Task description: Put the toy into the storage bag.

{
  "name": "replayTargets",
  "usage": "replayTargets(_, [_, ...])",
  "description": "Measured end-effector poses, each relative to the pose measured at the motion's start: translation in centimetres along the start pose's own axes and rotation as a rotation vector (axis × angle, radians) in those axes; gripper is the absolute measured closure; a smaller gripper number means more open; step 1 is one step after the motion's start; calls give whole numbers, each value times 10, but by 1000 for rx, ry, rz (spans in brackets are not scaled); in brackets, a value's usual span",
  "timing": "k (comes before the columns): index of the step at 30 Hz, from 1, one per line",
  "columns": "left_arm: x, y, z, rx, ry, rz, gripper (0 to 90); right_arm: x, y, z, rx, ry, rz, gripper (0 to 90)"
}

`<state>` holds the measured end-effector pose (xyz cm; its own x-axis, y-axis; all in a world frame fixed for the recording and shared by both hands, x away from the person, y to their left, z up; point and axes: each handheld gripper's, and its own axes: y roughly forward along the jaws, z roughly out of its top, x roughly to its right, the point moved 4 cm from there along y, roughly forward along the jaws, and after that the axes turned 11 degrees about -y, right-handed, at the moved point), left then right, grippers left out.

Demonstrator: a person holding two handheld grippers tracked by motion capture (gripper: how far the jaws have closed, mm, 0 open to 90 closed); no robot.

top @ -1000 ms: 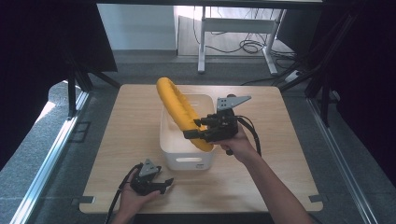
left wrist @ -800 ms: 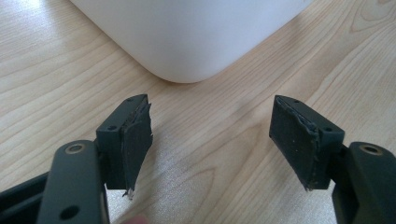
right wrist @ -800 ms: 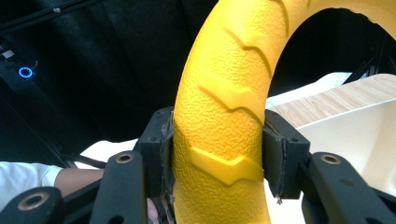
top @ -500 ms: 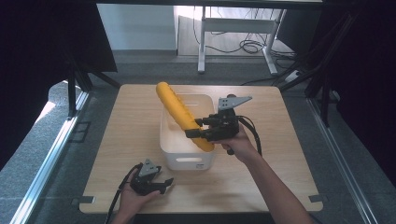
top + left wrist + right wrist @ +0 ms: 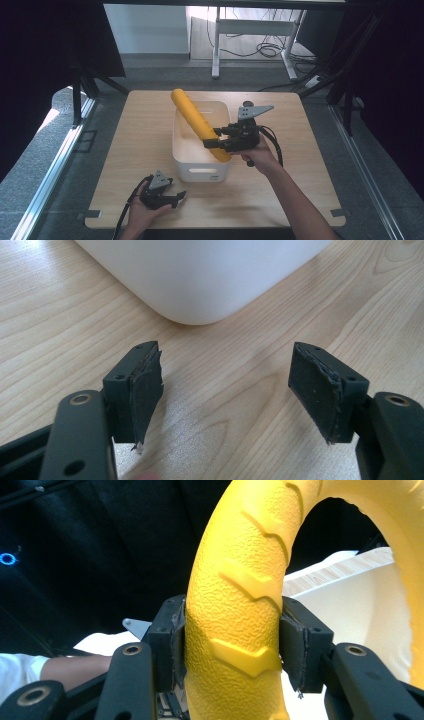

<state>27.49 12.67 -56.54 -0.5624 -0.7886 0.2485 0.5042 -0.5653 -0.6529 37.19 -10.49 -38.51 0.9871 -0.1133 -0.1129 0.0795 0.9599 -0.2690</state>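
Your right gripper [image 5: 216,142] is clamped on the yellow ring [image 5: 197,122], held tilted over the white bin [image 5: 200,172]. Your left gripper [image 5: 172,196] rests on the table [image 5: 145,130] by the bin, jaws spread, nothing between them.

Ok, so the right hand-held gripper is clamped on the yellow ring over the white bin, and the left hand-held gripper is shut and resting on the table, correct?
Not quite: the left hand-held gripper is open, not shut. The left gripper view shows its jaws standing well apart with bare table between them. The rest holds: the right hand-held gripper is clamped on the yellow ring over the white bin.
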Motion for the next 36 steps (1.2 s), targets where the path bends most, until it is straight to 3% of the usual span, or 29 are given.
replayTargets(8, [0,0,0,-3,2,0,296,-2,-4,-1,-32,-46,-41,486])
replayTargets(19, [0,0,0,-2,2,-1,296,-6,-12,3,-7,-86,-119,384])
replayTargets(27, [1,1,0,-3,0,-3,296,-11,-29,2,18,-106,-162,366])
replayTargets(36, [1,1,0,-5,1,-2,296,-10,-57,-18,48,-84,-219,377])
